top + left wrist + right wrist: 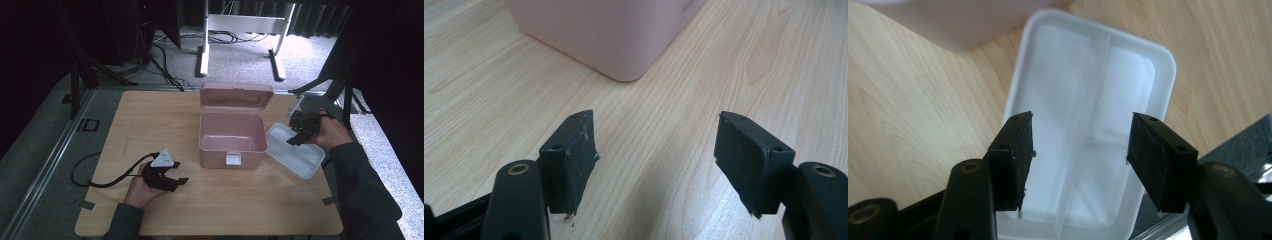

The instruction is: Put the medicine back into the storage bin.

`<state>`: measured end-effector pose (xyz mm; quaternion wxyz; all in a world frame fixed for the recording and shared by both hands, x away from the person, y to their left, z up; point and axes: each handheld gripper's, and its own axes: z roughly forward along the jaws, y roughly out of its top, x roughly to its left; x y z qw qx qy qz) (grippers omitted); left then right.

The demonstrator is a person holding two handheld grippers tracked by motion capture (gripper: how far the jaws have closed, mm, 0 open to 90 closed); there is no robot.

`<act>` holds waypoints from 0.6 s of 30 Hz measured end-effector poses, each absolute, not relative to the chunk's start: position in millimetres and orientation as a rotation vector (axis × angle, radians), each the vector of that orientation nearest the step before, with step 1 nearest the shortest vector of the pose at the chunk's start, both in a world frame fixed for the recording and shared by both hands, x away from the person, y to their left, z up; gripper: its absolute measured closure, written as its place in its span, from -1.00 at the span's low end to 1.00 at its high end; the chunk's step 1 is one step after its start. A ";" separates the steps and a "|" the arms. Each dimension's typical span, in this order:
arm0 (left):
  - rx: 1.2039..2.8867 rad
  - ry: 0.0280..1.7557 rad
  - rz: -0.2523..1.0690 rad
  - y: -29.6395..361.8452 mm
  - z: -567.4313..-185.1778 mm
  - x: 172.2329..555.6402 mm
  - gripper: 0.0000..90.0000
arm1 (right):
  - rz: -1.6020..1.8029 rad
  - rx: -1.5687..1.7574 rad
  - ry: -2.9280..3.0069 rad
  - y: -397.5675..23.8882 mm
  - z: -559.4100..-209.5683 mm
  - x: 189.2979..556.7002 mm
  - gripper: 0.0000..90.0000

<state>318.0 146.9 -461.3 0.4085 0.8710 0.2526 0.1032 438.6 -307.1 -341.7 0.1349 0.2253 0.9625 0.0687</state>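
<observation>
Right hand-held gripper [1078,150] hovers, jaws apart, over the white tray [1128,65] beside the open pink box [231,131], likely to grab it; left hand-held gripper [656,150] waits, also apart.

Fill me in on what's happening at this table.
A person works at a wooden table with a gripper in each hand. A pink box stands in the middle, lid up, nothing visible inside. The right gripper, jaws open, hovers over the white divided tray beside the box, not gripping it. The left gripper rests near the box's front left, open, with nothing between its jaws.
</observation>
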 end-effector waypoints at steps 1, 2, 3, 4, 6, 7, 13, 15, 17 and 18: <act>2.195 0.637 0.260 146.9 -461.3 318.0 -0.27 | 0.166 0.671 2.785 -311.1 -346.5 441.5 -0.03; 2.195 0.636 0.260 146.8 -461.3 317.9 -0.27 | 0.166 0.671 2.785 -311.1 -346.5 441.5 -0.03; 2.195 0.636 0.259 146.8 -461.3 317.9 -0.27 | 0.154 0.678 2.783 -312.9 -349.4 443.0 -0.03; 2.196 0.637 0.260 146.9 -461.3 317.8 -0.27 | 0.140 0.691 2.784 -314.4 -352.3 444.3 -0.02; 2.193 0.637 0.261 147.1 -461.0 317.8 -0.27 | 0.129 0.716 2.788 -318.7 -361.7 448.3 -0.01; 2.193 0.638 0.261 147.2 -460.9 317.8 -0.27 | 0.129 0.716 2.788 -318.7 -361.7 448.3 -0.01; 2.192 0.637 0.264 147.4 -460.6 317.7 -0.27 | 0.047 0.804 2.815 -326.2 -389.8 458.9 0.09; 2.193 0.636 0.261 147.3 -460.7 317.8 -0.27 | 0.033 0.831 2.819 -327.8 -397.5 461.7 0.14; 2.194 0.635 0.262 147.4 -460.6 317.8 -0.27 | 0.033 0.850 2.816 -329.2 -400.7 463.5 0.18; 2.194 0.635 0.265 147.5 -460.5 317.8 -0.27 | 0.036 0.868 2.816 -330.6 -403.7 465.0 0.25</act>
